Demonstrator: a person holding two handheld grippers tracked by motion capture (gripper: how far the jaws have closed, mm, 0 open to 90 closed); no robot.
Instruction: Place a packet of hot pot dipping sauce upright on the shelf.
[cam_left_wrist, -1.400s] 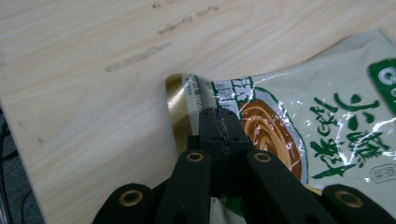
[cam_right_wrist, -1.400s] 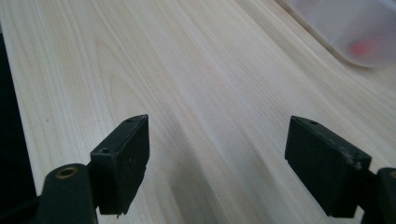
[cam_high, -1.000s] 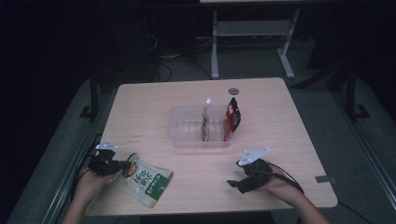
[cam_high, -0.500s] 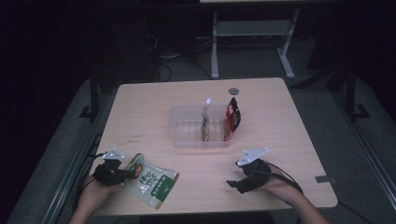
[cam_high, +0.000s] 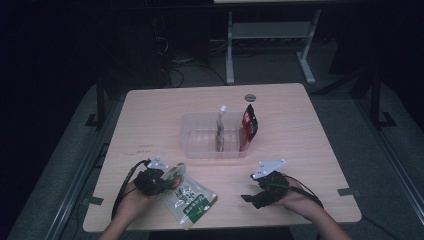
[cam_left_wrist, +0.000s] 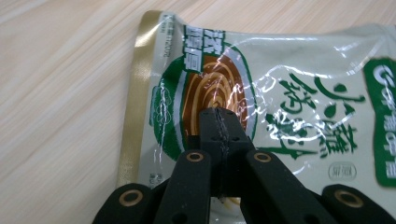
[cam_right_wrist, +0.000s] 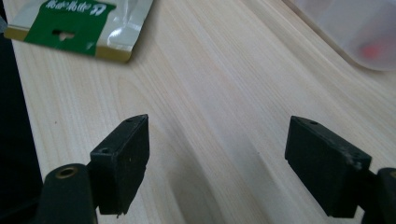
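Here, the left gripper (cam_high: 167, 182), clamped thinly on the pouch (cam_high: 189, 198) near the bin (cam_high: 200, 148), could let it slip while the right gripper (cam_high: 248, 198) gapes.

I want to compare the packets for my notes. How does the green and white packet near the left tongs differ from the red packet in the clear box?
The green and white packet lies flat on the table; the red packet stands upright in the clear box. The green one looks larger. The left tongs press on it; nothing holds the red one.

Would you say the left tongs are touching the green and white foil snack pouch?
Touching: in the left gripper view, the left tongs are shut, tips pressed on the green and white foil snack pouch.
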